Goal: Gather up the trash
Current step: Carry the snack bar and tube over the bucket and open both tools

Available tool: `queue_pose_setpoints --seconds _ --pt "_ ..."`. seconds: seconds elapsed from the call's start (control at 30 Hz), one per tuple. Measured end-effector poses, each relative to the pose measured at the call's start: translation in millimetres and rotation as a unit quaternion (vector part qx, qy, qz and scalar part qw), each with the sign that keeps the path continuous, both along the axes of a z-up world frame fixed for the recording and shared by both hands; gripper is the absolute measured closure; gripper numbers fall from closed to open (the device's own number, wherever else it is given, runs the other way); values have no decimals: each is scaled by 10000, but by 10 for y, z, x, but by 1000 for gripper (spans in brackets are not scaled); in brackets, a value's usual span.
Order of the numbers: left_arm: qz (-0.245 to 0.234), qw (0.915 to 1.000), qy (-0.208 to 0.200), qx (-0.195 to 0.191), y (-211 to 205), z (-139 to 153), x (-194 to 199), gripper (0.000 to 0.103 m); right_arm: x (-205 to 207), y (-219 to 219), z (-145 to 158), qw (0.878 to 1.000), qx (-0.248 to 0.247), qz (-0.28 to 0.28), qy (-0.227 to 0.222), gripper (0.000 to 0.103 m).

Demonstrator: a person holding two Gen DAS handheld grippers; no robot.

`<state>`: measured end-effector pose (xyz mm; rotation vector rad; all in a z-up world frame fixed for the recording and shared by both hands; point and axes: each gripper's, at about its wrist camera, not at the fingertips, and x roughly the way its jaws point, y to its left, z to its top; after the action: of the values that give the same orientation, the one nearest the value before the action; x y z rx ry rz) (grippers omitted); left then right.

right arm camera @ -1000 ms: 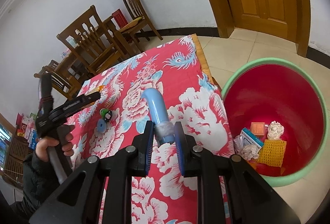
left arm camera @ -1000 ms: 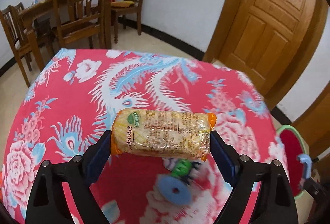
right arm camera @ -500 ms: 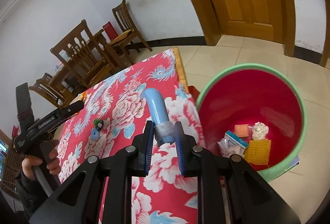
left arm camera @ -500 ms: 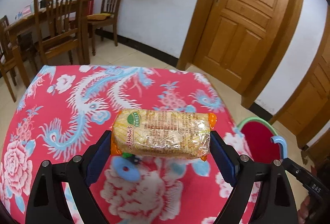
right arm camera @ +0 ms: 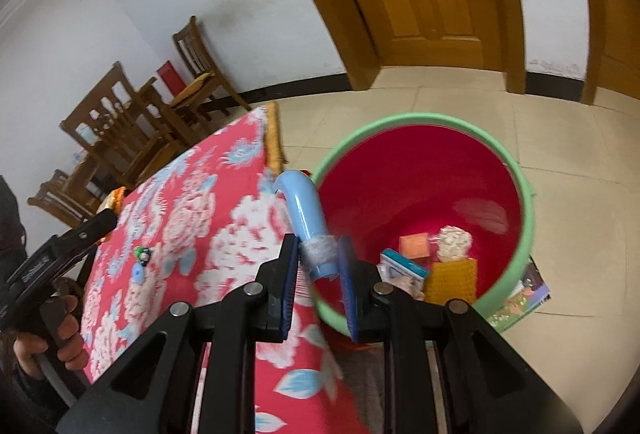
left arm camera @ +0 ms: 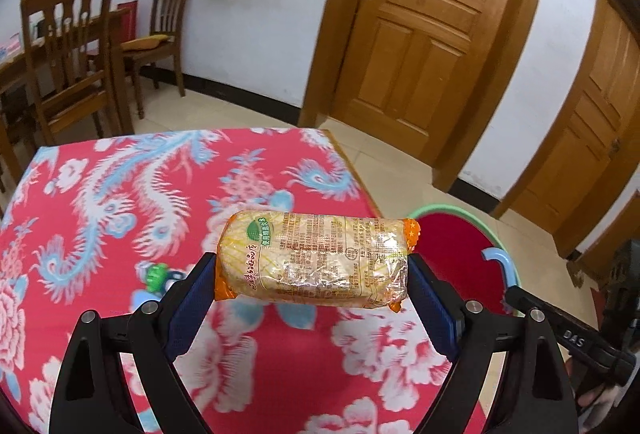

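Note:
My left gripper [left arm camera: 312,270] is shut on a yellow noodle packet [left arm camera: 314,260] and holds it above the red floral tablecloth [left arm camera: 120,194]. My right gripper [right arm camera: 318,262] is shut on a curved light-blue plastic hook [right arm camera: 306,218], held over the near rim of the red bin with the green rim [right arm camera: 524,194]. The hook also shows in the left wrist view [left arm camera: 500,266], at the bin [left arm camera: 452,242]. The bin holds several scraps, among them an orange box [right arm camera: 414,246] and a yellow sponge [right arm camera: 452,278]. A small green and blue toy [left arm camera: 154,280] lies on the table.
Wooden chairs [left arm camera: 68,54] and a dining table stand beyond the table's far edge. Wooden doors [left arm camera: 420,34] line the back wall. A picture booklet [right arm camera: 520,298] lies on the tiled floor under the bin. The left gripper shows at the left of the right wrist view [right arm camera: 64,246].
Both grippers have moved right toward the bin with their loads. The right gripper now reaches the bin's rim; the toy has slid left in the left wrist view.

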<state>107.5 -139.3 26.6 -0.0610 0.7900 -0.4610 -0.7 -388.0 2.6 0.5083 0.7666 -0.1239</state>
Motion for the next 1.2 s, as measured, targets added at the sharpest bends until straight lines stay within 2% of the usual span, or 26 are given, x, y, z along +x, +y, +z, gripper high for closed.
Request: queue_pose_setpoints --seconds 0.53,0.6,1.2 --pt "-549 9981 162 240 -688 -236 -23 12 -29 -365 -299 9986 73 -392 352 78" --pt "-602 9977 168 258 -753 -245 -28 12 -34 -396 -315 9984 123 -422 347 74" --pt "-1368 9896 199 386 -1422 -387 -98 12 -350 -579 -79 9971 -77 -763 5 71"
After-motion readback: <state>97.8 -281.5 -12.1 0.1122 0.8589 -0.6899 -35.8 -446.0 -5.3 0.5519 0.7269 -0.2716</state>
